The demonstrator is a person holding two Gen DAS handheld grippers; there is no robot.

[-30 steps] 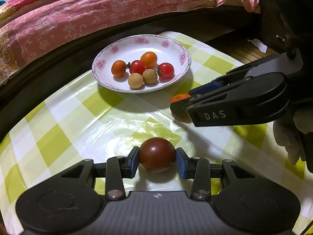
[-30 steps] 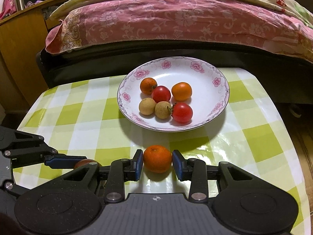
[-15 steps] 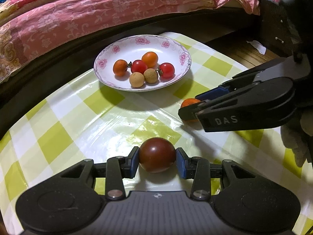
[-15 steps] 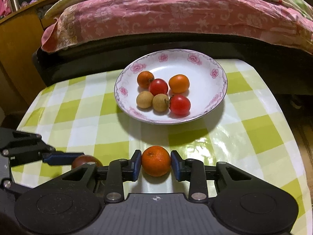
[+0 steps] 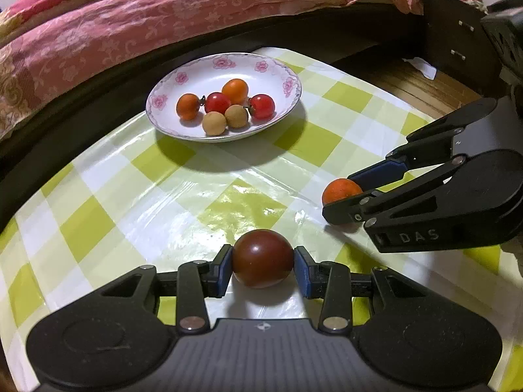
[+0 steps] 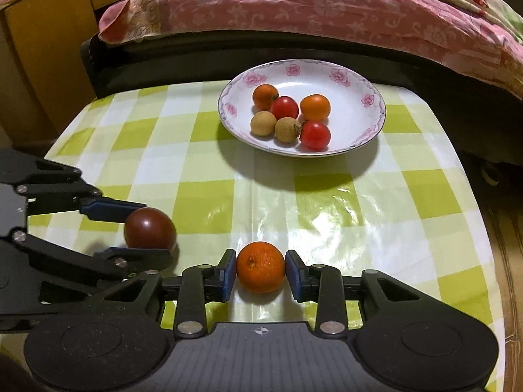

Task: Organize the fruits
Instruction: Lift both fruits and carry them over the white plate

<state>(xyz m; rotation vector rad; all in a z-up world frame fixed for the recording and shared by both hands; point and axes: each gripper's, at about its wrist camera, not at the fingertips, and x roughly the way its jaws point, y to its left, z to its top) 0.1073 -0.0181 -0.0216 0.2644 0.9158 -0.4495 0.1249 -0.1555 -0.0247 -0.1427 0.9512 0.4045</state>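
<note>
Left gripper [image 5: 263, 269]: nearest the lens in the left view; its blue fingers [image 5: 223, 271] pinch the dark tomato, one pad on each side.
Dark tomato [image 5: 262, 258]: deep red-brown and round, held between the left fingers low over the counter, on the near side of the plate; whether it touches the cloth cannot be told.
Right gripper [image 6: 260, 274]: nearest the lens in the right view; its blue fingers [image 6: 228, 276] pinch the orange, pads pressed to both sides.
Orange [image 6: 260, 267]: small, with dimpled skin, held between the right fingers, on the near side of the plate and to the right of the dark tomato; its underside is close to the cloth and contact cannot be told.
Two grippers: side by side and apart, both angled down toward the counter, each showing in the other's view.
Counter [image 6: 209, 153]: covered by a glossy cloth of green, pale green and white checks, with glare patches between the held fruits and the plate.
Plate [image 6: 372, 114]: white with pink flowers along the rim, standing on the counter beyond both held fruits, well apart from them.
In the plate: six small fruits bunched together, namely two orange ones, two red tomatoes [image 6: 284, 107] and two tan longans [image 6: 263, 123], neighbours touching.
Bed [image 6: 294, 3]: beyond the plate, past the counter's far edge, under a pink flowered quilt above a dark frame.
</note>
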